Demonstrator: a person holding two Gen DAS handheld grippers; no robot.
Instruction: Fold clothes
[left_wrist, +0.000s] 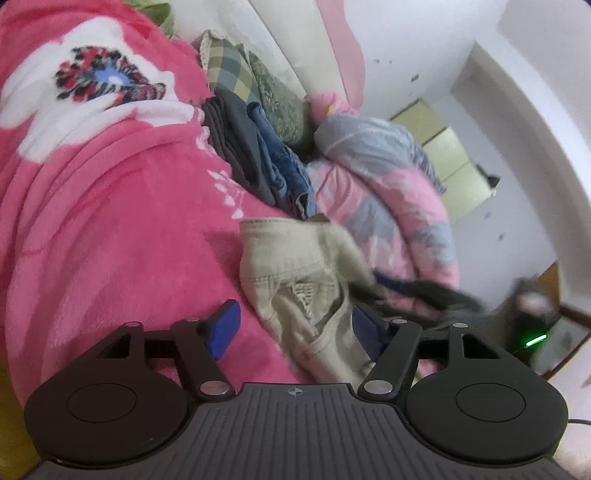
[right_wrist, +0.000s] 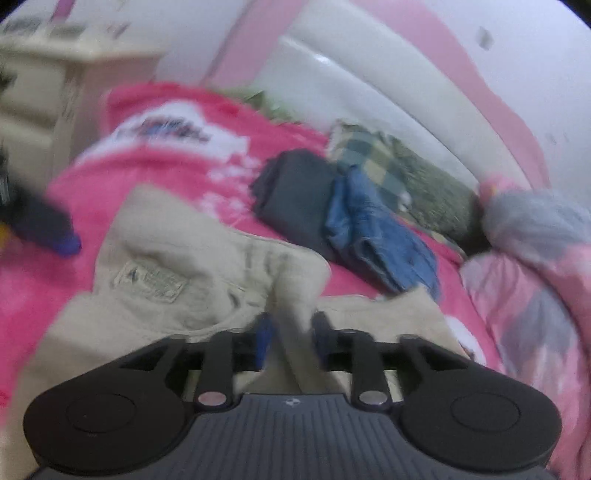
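Observation:
Beige trousers (left_wrist: 306, 288) lie crumpled on the pink fleece blanket (left_wrist: 110, 221). My left gripper (left_wrist: 295, 328) is open, its blue pads (left_wrist: 225, 328) standing wide on either side of the trousers' waist end. In the right wrist view the beige trousers (right_wrist: 177, 258) spread across the blanket, label side up. My right gripper (right_wrist: 291, 338) is shut on a raised fold of them. The left gripper (right_wrist: 55, 225) shows as a dark blur at the left edge there. The right gripper (left_wrist: 528, 306), blurred and with a green light, shows at the lower right of the left wrist view.
A folded dark grey garment (right_wrist: 295, 195) and folded blue jeans (right_wrist: 380, 243) sit behind the trousers. A plaid pillow (right_wrist: 373, 155) leans on the white headboard (right_wrist: 369, 85). A pink and grey quilt (right_wrist: 535, 266) is bunched on the right. A cream nightstand (right_wrist: 37, 92) stands at the left.

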